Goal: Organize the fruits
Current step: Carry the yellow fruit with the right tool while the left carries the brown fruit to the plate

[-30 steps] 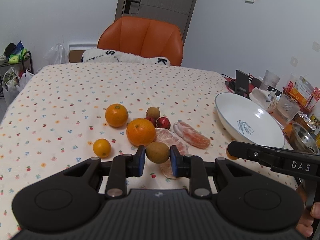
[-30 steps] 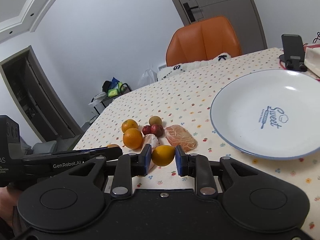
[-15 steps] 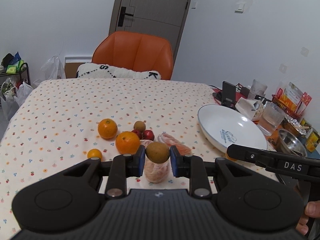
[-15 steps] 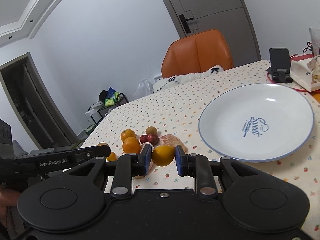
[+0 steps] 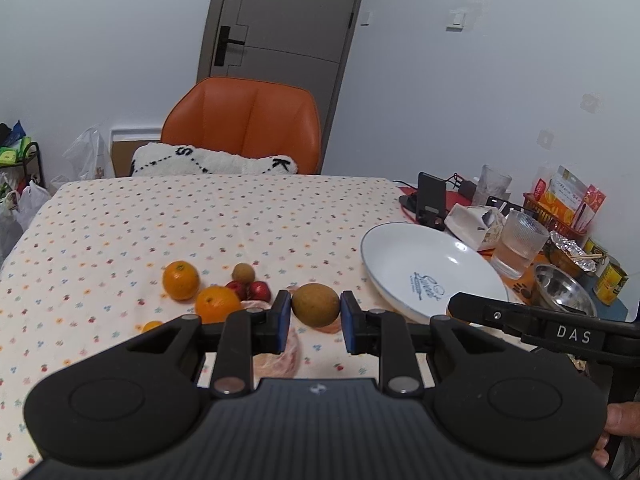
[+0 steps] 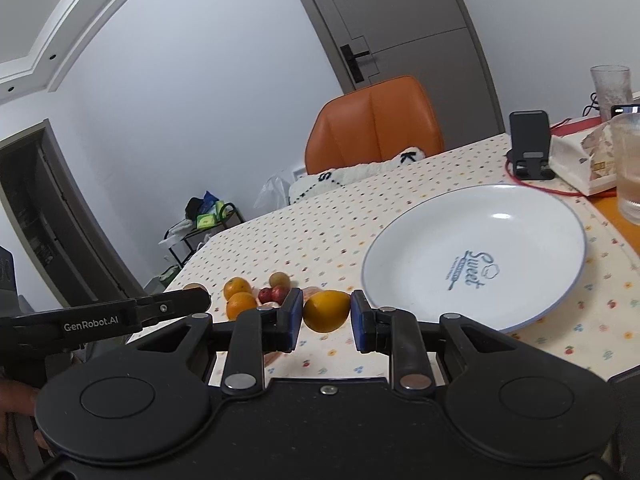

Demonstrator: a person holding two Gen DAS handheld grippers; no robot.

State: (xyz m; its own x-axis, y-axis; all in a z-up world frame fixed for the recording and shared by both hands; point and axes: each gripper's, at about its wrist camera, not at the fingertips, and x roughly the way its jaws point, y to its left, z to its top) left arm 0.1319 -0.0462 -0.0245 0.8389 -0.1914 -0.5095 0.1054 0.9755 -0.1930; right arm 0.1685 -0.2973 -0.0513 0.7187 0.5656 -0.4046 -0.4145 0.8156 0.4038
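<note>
left tool (image 5: 315, 314): brown fruit (image 5: 315, 305) | right tool (image 6: 326, 320): orange (image 6: 326, 310) | plate (image 6: 520, 312) beside

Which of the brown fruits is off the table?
The bigger brown fruit, pinched in the left gripper. The smaller brown one sits on the tablecloth behind the two little red fruits.

The left gripper (image 5: 315, 316), a black 2-finger tool with blue pads (image 5: 283, 312), is raised above the table and points forward, its jaws closed on a brown round fruit (image 5: 315, 305) pinched between the pads. The right gripper (image 6: 326, 316), of the same black build, is also lifted, its jaws clamped on a yellow-orange round fruit (image 6: 327, 310). Its long black body shows at the right of the left wrist view, with part of a hand (image 5: 618, 426) beneath it.
</note>
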